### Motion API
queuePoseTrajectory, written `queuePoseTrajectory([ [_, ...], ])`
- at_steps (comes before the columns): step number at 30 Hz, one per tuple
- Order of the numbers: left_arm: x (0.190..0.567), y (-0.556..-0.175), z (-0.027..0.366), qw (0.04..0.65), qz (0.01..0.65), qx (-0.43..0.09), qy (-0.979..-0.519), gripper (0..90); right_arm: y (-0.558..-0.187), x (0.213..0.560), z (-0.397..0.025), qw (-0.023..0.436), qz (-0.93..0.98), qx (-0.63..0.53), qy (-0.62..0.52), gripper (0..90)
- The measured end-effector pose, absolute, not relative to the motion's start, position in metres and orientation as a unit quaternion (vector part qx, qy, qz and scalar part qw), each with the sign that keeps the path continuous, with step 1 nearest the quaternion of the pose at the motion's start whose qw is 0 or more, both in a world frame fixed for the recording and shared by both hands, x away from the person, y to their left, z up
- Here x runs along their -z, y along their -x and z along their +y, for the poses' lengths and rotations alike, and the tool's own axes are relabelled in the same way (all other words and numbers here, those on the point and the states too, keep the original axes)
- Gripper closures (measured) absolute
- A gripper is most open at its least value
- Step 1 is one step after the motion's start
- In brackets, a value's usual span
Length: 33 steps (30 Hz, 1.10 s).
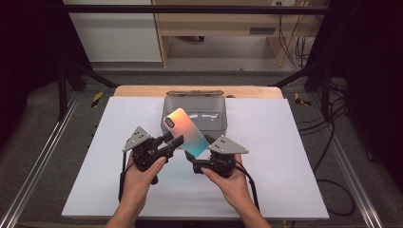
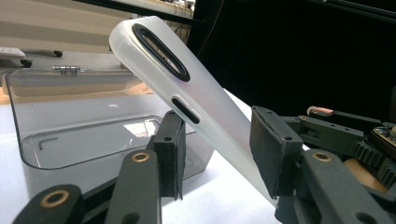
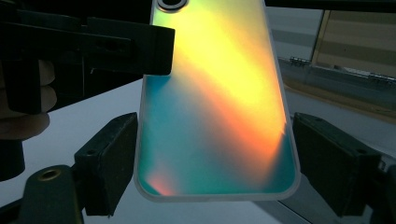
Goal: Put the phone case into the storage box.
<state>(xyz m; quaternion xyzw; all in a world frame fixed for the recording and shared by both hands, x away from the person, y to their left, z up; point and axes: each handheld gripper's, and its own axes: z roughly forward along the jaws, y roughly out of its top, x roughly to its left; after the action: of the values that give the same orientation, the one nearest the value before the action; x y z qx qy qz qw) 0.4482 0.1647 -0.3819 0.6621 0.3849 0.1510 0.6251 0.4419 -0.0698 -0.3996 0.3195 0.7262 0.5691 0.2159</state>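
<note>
Just above the middle of the high view, a phone case (image 1: 185, 131) with an orange-to-teal sheen is held tilted over the white table (image 1: 285, 156), its camera cut-out toward the upper left and its lower end toward the lower right. Behind it, at the upper centre of the frame, stands an open grey box (image 1: 215, 105) with its hinged lid leaning back. The left gripper (image 1: 172, 141), held by the person's left hand (image 1: 139, 176) at lower left of centre, grips the case across its thickness: in the left gripper view one pad presses the frosted back near the side slot and the other pad meets the far face, so the jaws are clamped on the case (image 2: 205, 100), which slants from upper left down to lower right. The right gripper (image 1: 199, 159), held by the right hand (image 1: 227, 179) just right of centre, meets the lower end of the case. In the right gripper view its two jaws stand either side of the case (image 3: 219, 107); the left pad looks to touch the edge, while a thin gap shows at the right pad, so I cannot tell whether it grips. At the upper left of that view the left gripper (image 3: 156, 49) bites the case's edge.
</note>
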Motion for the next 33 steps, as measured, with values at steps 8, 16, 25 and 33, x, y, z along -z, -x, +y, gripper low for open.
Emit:
queuePoseTrajectory([
  [8, 0.3826, -0.4479, 0.1631, 0.626, 0.386, -0.147, -0.661, 58.1, -0.4417, 0.3997, -0.0699, 0.217, 0.726, -0.569, -0.319, 17.7],
  [16, 0.3828, -0.4479, 0.163, 0.628, 0.387, -0.143, -0.66, 59.2, -0.4419, 0.3998, -0.0698, 0.216, 0.726, -0.569, -0.321, 17.7],
  [25, 0.3836, -0.4474, 0.1616, 0.627, 0.387, -0.142, -0.661, 59.6, -0.442, 0.4, -0.0697, 0.216, 0.726, -0.569, -0.32, 17.7],
  [33, 0.3856, -0.4474, 0.16, 0.631, 0.391, -0.131, -0.657, 60.6, -0.4421, 0.3997, -0.0698, 0.217, 0.725, -0.569, -0.322, 17.7],
])
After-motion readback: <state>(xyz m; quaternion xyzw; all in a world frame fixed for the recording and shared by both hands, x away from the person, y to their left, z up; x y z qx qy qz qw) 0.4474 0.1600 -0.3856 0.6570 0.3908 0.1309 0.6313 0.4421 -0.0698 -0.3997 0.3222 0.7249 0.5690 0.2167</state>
